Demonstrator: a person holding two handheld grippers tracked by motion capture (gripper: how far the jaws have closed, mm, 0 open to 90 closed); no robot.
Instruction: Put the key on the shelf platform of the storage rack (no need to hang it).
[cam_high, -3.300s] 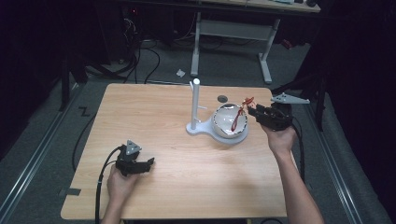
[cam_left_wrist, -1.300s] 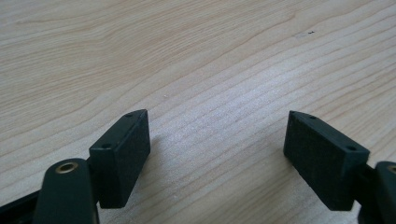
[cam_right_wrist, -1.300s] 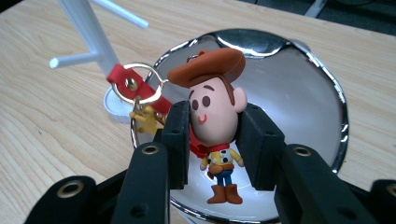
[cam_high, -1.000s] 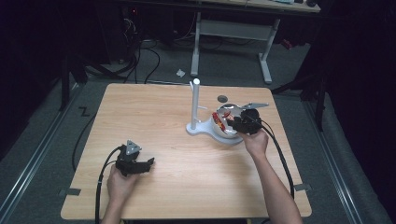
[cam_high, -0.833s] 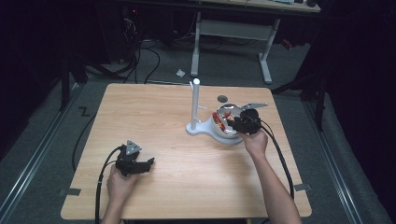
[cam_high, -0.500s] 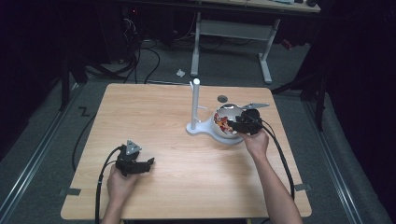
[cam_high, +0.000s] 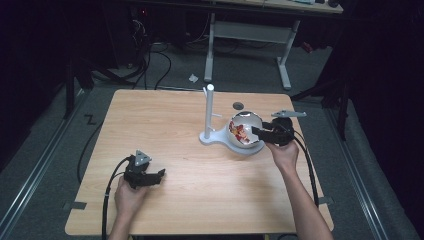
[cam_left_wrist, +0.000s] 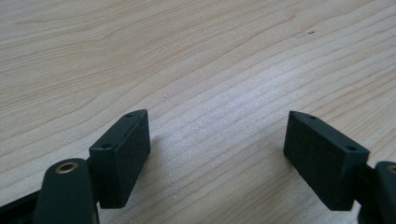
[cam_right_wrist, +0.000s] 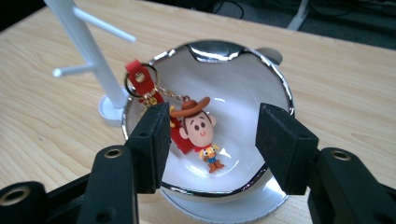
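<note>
A cowboy-figure keychain (cam_right_wrist: 198, 130) with a red strap and gold ring lies inside a shiny silver bowl (cam_right_wrist: 280, 88) on the wooden table. My right gripper (cam_right_wrist: 215, 112) hovers just above and to the right of the bowl (cam_high: 250, 148). Its jaws have just been opening and nothing is pressed between them; the keychain (cam_high: 242, 132) lies loose below. My left gripper (cam_high: 159, 173) rests on the table near the front left, its pads (cam_left_wrist: 123, 149) wide apart over bare wood.
A white peg stand (cam_high: 209, 107) rises just left of the bowl, its pegs (cam_right_wrist: 100, 25) close to the bowl's rim. A small dark round disc (cam_high: 238, 105) sits behind the bowl. Cables and a desk frame lie on the floor beyond the table.
My right gripper brought the keychain from the right over the bowl, let it go there, opened its jaws and drew back up and to the right. The left gripper stayed still.
</note>
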